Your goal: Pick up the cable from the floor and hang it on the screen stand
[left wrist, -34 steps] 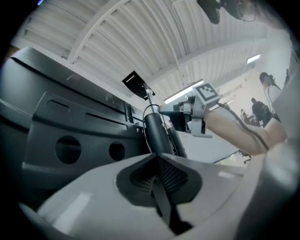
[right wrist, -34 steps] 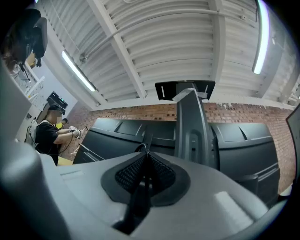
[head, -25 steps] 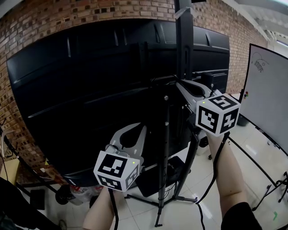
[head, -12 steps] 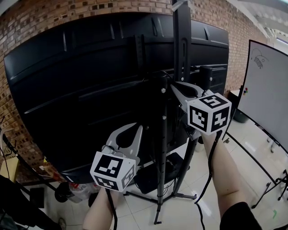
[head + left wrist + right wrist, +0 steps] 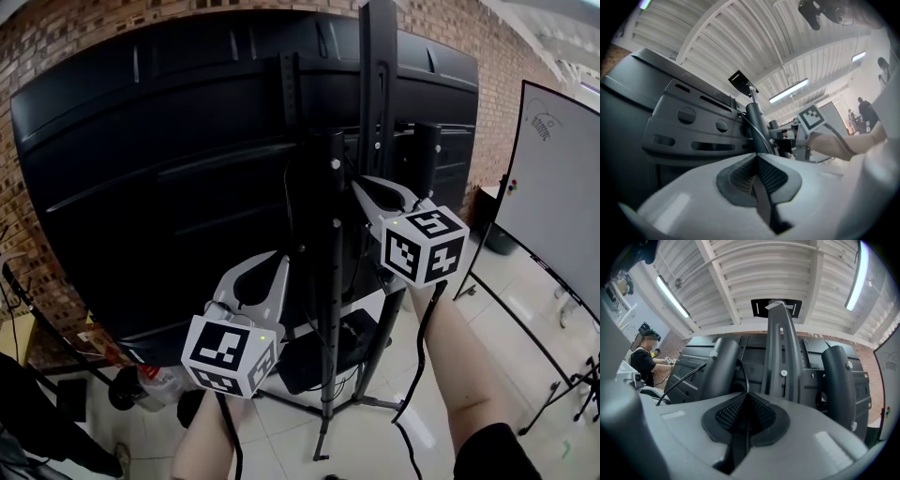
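Nearest, low and left of the screen stand point(image 5: 378, 94), a left claw point(image 5: 756, 157) pressed together, with nothing made out between the pads. Higher, hard against the stand's post, a right claw point(image 5: 746, 397) clamped narrow on the cable point(image 5: 741, 376), a thin black line rising out of the pads and curving up beside the post. So, at least for the gripped stretch, well clear of the floor point(image 5: 281, 436) and up at the stand. Looks like the hanging step, with the lifting done. Calls next, by this reading, for carrying the pinched stretch over a bracket or arm of the stand, draping it there to catch, and only then letting go. Worth bringing the left claw in to steady any slack. Behind the stand, just the dark back of the screen point(image 5: 141, 169) and a brick wall point(image 5: 56, 37)
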